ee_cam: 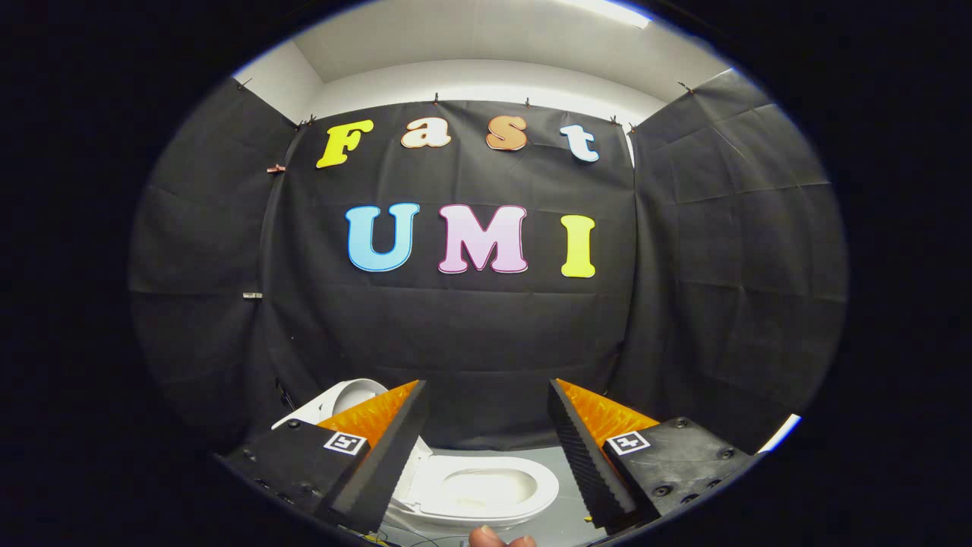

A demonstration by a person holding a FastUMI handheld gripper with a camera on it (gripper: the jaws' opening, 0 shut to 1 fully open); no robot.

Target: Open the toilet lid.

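A small white toilet (486,490) stands on the grey floor below and between my fingers. Its seat ring and bowl lie uncovered, facing up. The white lid (345,399) rises tilted at the toilet's left end, partly hidden behind my left finger (395,441). My gripper (486,384) is open, with its fingers wide apart and nothing between them. It hovers above the toilet and touches neither the seat nor the lid.
Black cloth walls close the booth behind the toilet and on both sides. A strip of grey floor (566,463) lies around the toilet. A person's fingertips (497,538) show just under the toilet's near rim.
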